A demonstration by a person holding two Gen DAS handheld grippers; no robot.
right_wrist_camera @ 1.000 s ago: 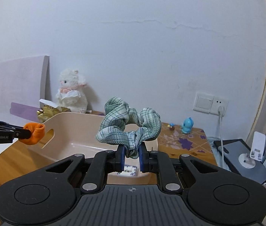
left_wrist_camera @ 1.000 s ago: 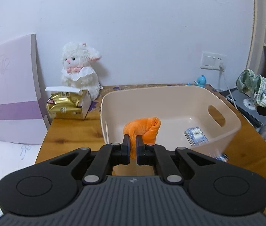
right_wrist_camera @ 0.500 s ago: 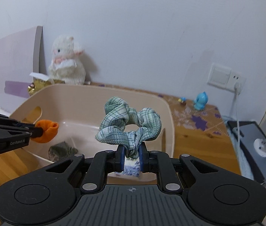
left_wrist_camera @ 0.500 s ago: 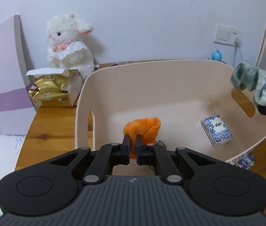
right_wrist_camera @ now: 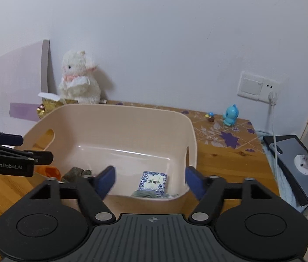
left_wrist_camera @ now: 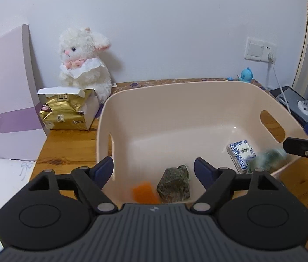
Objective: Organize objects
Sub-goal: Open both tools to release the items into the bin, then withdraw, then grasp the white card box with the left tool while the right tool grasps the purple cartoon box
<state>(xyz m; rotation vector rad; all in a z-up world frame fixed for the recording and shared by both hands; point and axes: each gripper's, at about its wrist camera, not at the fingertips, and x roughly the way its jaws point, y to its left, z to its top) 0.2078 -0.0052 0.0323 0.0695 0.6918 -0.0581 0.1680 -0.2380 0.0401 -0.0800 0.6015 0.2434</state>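
A beige plastic basket (left_wrist_camera: pixel 145 100) (right_wrist_camera: pixel 101 113) stands on the wooden table. Inside lie an orange scrunchie (left_wrist_camera: pixel 144 192) (right_wrist_camera: pixel 49 171), a dark green cloth lump (left_wrist_camera: pixel 174 184) (right_wrist_camera: pixel 75 172), a blue-and-white patterned box (left_wrist_camera: pixel 241 154) (right_wrist_camera: pixel 153 180) and a blurred green plaid scrunchie (left_wrist_camera: pixel 267 157) (right_wrist_camera: pixel 145 193). My left gripper (left_wrist_camera: pixel 153 168) is open above the basket's near left edge, over the orange scrunchie. My right gripper (right_wrist_camera: pixel 150 180) is open over the basket's other end, above the box and the plaid scrunchie.
A white plush lamb (left_wrist_camera: pixel 84 65) and a gold-wrapped open box (left_wrist_camera: pixel 66 111) stand behind the basket. A pale purple board (left_wrist_camera: pixel 3 91) leans at left. A blue figurine (right_wrist_camera: pixel 231 114), wall socket with cable (right_wrist_camera: pixel 272 96) and a dark device with a white stand (right_wrist_camera: pixel 298 159) are at right.
Both grippers have opened. The orange scrunchie has dropped from the left gripper and the plaid scrunchie from the right gripper into the basket. Both grippers sit lower, over the basket.
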